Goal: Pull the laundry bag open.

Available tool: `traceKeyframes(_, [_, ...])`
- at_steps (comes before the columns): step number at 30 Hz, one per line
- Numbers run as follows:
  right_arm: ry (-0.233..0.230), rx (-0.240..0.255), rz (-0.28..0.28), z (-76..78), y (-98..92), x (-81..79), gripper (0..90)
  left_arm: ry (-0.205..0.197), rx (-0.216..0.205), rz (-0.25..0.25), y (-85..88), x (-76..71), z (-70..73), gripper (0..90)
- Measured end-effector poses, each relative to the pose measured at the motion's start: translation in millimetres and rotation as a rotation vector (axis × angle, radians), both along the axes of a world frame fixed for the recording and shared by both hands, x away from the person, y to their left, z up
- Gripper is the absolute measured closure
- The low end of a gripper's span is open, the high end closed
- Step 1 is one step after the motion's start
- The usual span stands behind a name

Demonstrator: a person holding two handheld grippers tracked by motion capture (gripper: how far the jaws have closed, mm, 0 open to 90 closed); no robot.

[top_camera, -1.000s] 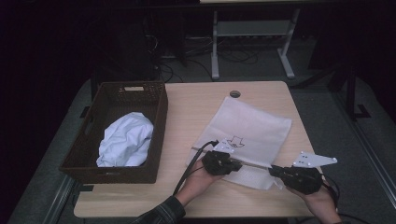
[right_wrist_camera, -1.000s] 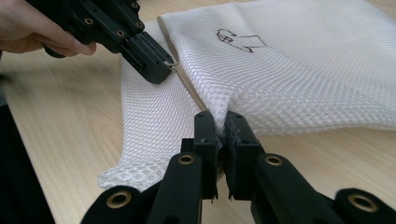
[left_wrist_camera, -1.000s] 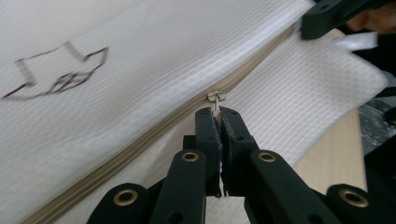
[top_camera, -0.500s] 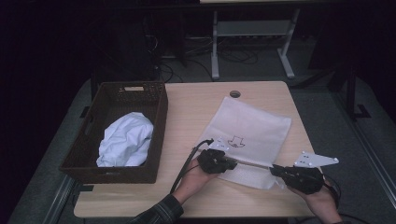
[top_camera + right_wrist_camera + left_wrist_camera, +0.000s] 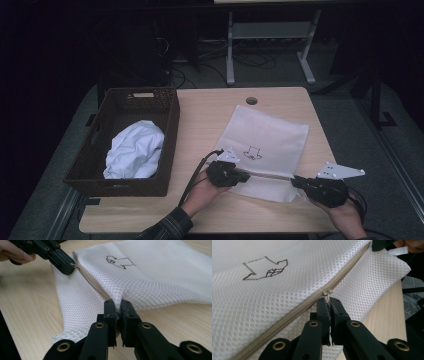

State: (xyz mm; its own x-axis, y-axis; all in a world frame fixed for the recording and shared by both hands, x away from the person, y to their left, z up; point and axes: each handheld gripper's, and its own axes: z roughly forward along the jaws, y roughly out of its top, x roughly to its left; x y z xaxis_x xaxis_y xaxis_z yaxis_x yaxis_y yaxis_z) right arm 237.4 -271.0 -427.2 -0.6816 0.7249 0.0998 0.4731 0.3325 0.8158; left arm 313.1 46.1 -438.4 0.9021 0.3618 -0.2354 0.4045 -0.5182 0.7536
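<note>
A white mesh bag (image 5: 267,137) with a drawn arrow lies flat on the wooden table (image 5: 210,115). A tan zipper (image 5: 287,315) runs along its near side. My left gripper (image 5: 245,176) is shut on the small metal zipper pull (image 5: 327,293), its tips at the slider (image 5: 329,300). My right gripper (image 5: 296,182) is shut on a pinch of mesh (image 5: 117,298) at the bag's right end of the zipper line. Far off in the right gripper view is the left gripper (image 5: 71,267), at the bag's other corner.
A dark woven basket (image 5: 170,120) stands at the table's left with a crumpled white cloth (image 5: 135,150) inside. A round cable hole (image 5: 251,100) sits near the far edge. Desk legs and cables lie on the floor beyond.
The left gripper has slid slightly to the left along the zipper line with the pull in it. The right gripper has stayed where it was, still pinching the mesh.
</note>
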Motion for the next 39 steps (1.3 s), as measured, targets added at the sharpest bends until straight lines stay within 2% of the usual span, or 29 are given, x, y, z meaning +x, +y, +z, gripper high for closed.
traceKeyframes(4, [-0.010, -0.007, -0.007, 1.6, 2.2, -0.4, 84.0, 0.012, -0.007, 0.002, 2.1, 0.8, 0.5, 87.3])
traceKeyframes(5, [-0.009, -0.007, -0.007, 1.5, 2.3, -0.5, 84.0, 0.006, 0.016, 0.012, 1.4, 0.7, -0.1, 87.4])
traceKeyframes(7, [-0.012, -0.016, -0.023, 1.5, 1.4, -0.9, 84.1, 0.010, 0.029, 0.027, 3.5, 2.6, -1.2, 87.4])
traceKeyframes(8, [-0.014, -0.010, -0.030, 1.7, -0.8, -0.5, 84.1, 0.010, 0.029, 0.027, 3.5, 2.6, -1.2, 87.4])
traceKeyframes(9, [-0.007, 0.005, -0.026, 1.7, -2.5, -0.2, 84.0, 0.029, 0.007, 0.024, 5.3, 4.0, -1.3, 87.4])
traceKeyframes(11, [-0.007, 0.003, -0.025, 1.4, -2.4, -0.4, 84.1, 0.018, 0.019, 0.023, 4.5, 3.4, -1.1, 87.4])
traceKeyframes(14, [-0.014, -0.004, -0.024, 1.7, -1.6, -0.8, 84.1, 0.033, 0.021, 0.021, 4.4, 4.0, -2.4, 87.4])
traceKeyframes(17, [-0.019, -0.008, -0.033, 2.0, -1.1, -0.3, 84.2, 0.028, 0.025, 0.020, 4.1, 3.5, -2.3, 87.4])
traceKeyframes(18, [-0.019, -0.008, -0.033, 2.0, -1.1, -0.3, 84.2, 0.001, 0.055, 0.030, 4.8, 3.4, -1.9, 87.4])
traceKeyframes(19, [-0.028, -0.020, -0.050, 2.4, -1.1, -1.0, 84.2, -0.004, 0.065, 0.036, 7.1, 4.3, -2.3, 87.5])
traceKeyframes(20, [-0.034, -0.019, -0.063, 3.0, -3.2, -1.0, 84.3, 0.019, 0.050, 0.038, 11.2, 6.3, -2.4, 87.5])
traceKeyframes(22, [-0.025, 0.005, -0.074, 2.7, -10.8, 0.0, 84.2, 0.009, 0.028, 0.038, 18.7, 4.9, -0.2, 87.4])
traceKeyframes(25, [-0.029, 0.007, -0.063, 2.3, -10.0, -0.2, 84.1, -0.012, 0.037, 0.030, 21.5, 2.8, 0.2, 87.3])
traceKeyframes(28, [-0.027, 0.006, -0.042, 1.6, -7.2, 0.0, 84.0, 0.001, 0.021, 0.025, 28.1, 2.8, -2.2, 87.3])
traceKeyframes(31, [-0.021, -0.004, -0.032, -1.0, -2.5, 1.6, 84.1, -0.008, 0.037, 0.015, 31.2, 1.8, -3.0, 87.4])
traceKeyframes(33, [-0.018, -0.013, -0.036, -2.0, -0.4, 3.1, 84.0, -0.016, 0.050, 0.018, 31.4, 1.8, -3.6, 87.4])
traceKeyframes(36, [-0.014, -0.024, -0.039, -3.3, 1.3, 4.8, 84.1, -0.007, 0.062, 0.022, 31.1, 2.4, -7.8, 87.4])
traceKeyframes(37, [-0.013, -0.023, -0.041, -3.5, 1.5, 5.1, 84.1, -0.015, 0.078, 0.031, 31.4, 2.9, -8.1, 87.4])
traceKeyframes(38, [-0.017, -0.030, -0.051, -3.6, 1.4, 5.1, 84.1, -0.015, 0.081, 0.047, 32.8, 3.7, -8.3, 87.5])
traceKeyframes(39, [-0.017, -0.021, -0.064, -3.4, -1.9, 5.3, 84.1, -0.006, 0.063, 0.057, 36.8, 5.7, -7.5, 87.4])
